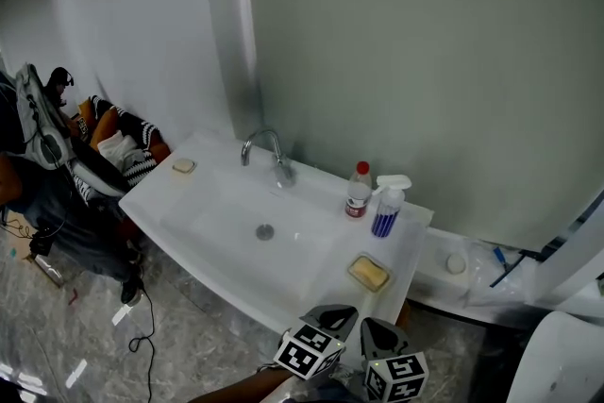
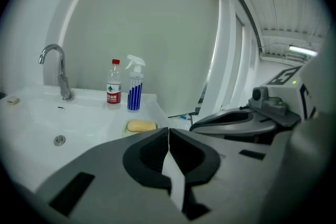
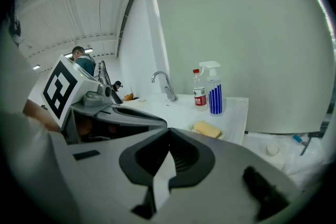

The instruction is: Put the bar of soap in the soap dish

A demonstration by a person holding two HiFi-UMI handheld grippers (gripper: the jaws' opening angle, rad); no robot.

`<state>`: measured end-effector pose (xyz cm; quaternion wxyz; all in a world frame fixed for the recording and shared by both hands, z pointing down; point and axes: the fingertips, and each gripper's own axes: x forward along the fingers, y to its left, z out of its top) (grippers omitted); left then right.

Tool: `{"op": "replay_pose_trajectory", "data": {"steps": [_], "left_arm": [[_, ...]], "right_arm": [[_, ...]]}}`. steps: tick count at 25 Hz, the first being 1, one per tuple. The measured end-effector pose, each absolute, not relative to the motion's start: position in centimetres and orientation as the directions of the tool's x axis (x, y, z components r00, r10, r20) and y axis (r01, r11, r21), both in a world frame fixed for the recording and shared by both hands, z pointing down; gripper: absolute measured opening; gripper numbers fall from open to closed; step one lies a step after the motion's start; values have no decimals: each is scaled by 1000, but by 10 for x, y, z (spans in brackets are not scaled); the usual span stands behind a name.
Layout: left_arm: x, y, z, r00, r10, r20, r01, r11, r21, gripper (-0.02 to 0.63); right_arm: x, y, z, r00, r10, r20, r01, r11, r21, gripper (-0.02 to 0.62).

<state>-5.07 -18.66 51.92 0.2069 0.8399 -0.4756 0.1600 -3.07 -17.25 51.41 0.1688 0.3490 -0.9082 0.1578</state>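
Observation:
A yellow bar of soap (image 1: 369, 273) lies in a pale soap dish (image 1: 353, 280) on the right ledge of the white sink (image 1: 217, 231). The soap (image 2: 141, 125) also shows in the left gripper view, and from the right gripper view the soap (image 3: 206, 129) rests in its dish (image 3: 221, 136). Both grippers hang side by side in front of the sink's near edge, apart from the soap. My left gripper (image 1: 337, 316) (image 2: 168, 131) is shut with nothing between its jaws. My right gripper (image 1: 377, 329) (image 3: 169, 131) is likewise shut and empty.
A chrome faucet (image 1: 265, 148) stands at the back of the basin, the drain (image 1: 265, 231) in the middle. A red-capped bottle (image 1: 358, 192) and a blue spray bottle (image 1: 387, 207) stand behind the dish. A small second soap (image 1: 183, 166) sits at the far left corner. A person (image 1: 57, 146) is at the left.

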Motion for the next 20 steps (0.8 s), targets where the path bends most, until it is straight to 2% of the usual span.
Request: {"op": "replay_pose_trajectory", "data": {"steps": [20], "left_arm": [[-59, -126, 507, 468, -809, 355, -883, -414, 221, 15]], "right_arm": [[-35, -113, 502, -651, -621, 436, -700, 713, -30, 11]]}}
